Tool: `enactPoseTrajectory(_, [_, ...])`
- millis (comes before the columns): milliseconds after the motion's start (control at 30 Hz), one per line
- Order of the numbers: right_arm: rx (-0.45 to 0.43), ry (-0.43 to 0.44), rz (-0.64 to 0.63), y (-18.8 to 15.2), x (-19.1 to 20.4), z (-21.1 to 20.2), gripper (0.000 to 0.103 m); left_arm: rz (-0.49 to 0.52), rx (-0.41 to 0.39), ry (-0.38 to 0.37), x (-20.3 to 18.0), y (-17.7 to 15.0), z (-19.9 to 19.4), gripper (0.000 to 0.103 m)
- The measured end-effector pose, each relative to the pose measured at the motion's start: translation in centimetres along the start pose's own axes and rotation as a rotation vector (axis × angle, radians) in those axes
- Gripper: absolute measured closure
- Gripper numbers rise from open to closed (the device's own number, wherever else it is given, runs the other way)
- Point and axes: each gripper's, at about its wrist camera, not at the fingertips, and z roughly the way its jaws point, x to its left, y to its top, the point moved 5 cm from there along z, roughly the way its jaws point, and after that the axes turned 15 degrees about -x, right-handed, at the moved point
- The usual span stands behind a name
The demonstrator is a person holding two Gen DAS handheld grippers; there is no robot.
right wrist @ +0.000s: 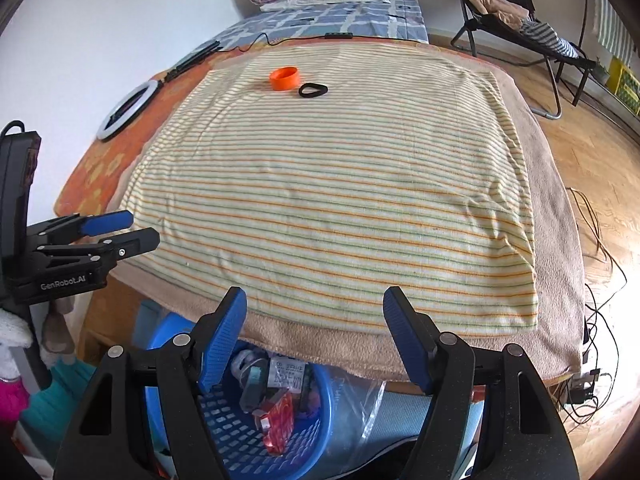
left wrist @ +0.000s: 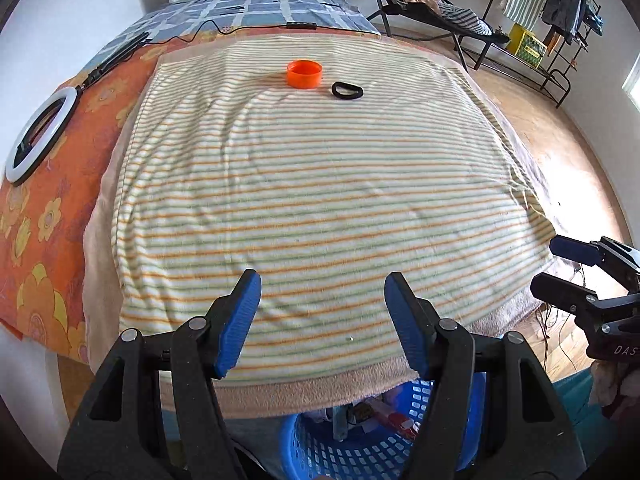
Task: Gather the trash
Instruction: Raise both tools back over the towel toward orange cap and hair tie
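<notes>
1. Two pieces of trash are left on the striped towel (left wrist: pixel 320 200), both in the upper middle of each frame: an orange cap (left wrist: pixel 304 73) and, just to its right, a black ring (left wrist: pixel 347 90). They lie near each other but apart.
2. The blue basket (left wrist: pixel 360 452) sits at the bottom centre of the left wrist view, below the towel's near edge. It already holds wrappers and small packaging.
3. The left gripper (left wrist: pixel 322 324) stands spread with nothing between its pads. In the right wrist view it shows at the left edge.
4. The right gripper (right wrist: pixel 314 332) is likewise spread and empty, hanging over the basket rim and the towel's near edge.
5. Cap: judged light, stiff plastic, open side up, with a smooth wall that may slip. Best hold is probably across the outer wall, or one finger inside and one outside the rim.
6. Ring: judged soft, thin, elastic-like; it lies flat, so the towel may be pinched along with it. A pinch across one side of the loop looks workable.
7. Both items are well apart from either gripper; a long reach up the frame is needed.
</notes>
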Motion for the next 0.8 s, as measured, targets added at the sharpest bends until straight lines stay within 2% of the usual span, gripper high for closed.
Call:
enactPoseTrajectory(400, [-0.085, 0.037, -0.080, 7.0, -0.1, 4.8, 0.033, -0.072, -0.049, 0.003, 2.1, 8.7, 7.2, 0.037])
enactPoseTrajectory(633, [-0.109, 0.024, -0.116, 9.9, -0.3, 8.7, 0.033, -0.055, -0.048, 0.018, 2.3, 11.9, 12.0, 0.037])
enactPoseTrajectory(800, [-0.096, 0.039, -0.129, 11.2, -0.4, 11.4, 0.033, -0.085, -0.034, 0.002, 2.6, 13.5, 15.2, 0.037])
